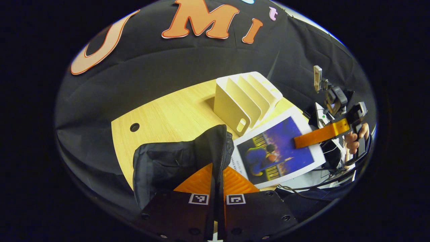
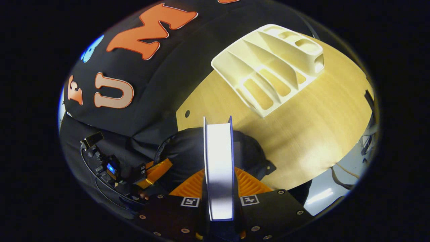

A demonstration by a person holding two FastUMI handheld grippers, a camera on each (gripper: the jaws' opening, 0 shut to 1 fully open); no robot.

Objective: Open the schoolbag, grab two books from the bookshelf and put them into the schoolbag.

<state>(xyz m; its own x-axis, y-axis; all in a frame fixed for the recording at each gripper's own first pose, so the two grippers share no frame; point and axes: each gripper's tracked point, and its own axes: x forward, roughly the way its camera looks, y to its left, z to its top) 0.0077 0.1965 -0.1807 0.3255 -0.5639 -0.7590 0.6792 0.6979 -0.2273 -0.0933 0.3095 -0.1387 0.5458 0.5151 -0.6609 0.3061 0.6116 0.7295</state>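
The black schoolbag (image 1: 174, 161) stands on the wooden table (image 1: 174, 114). My left gripper (image 1: 218, 171) is shut on the zippered edge of the bag's opening. A book with a blue picture cover (image 1: 278, 151) hangs to the right of the bag, pinched at its far edge by my right gripper (image 1: 319, 134). In the right gripper view the same book (image 2: 218, 151) sits edge-on between my right gripper (image 2: 219, 171), over the schoolbag (image 2: 184, 151). The left gripper (image 2: 154, 171) shows at the bag's left side. The white bookshelf (image 1: 245, 101) stands behind the bag, its slots empty.
A person's hand (image 1: 352, 141) holds the right gripper's handle. The bookshelf (image 2: 268, 64) lies towards the table's far side. A small round hole (image 1: 134, 127) marks the tabletop on the left. Pale floor with cables (image 2: 336, 188) lies beyond the table's edge.
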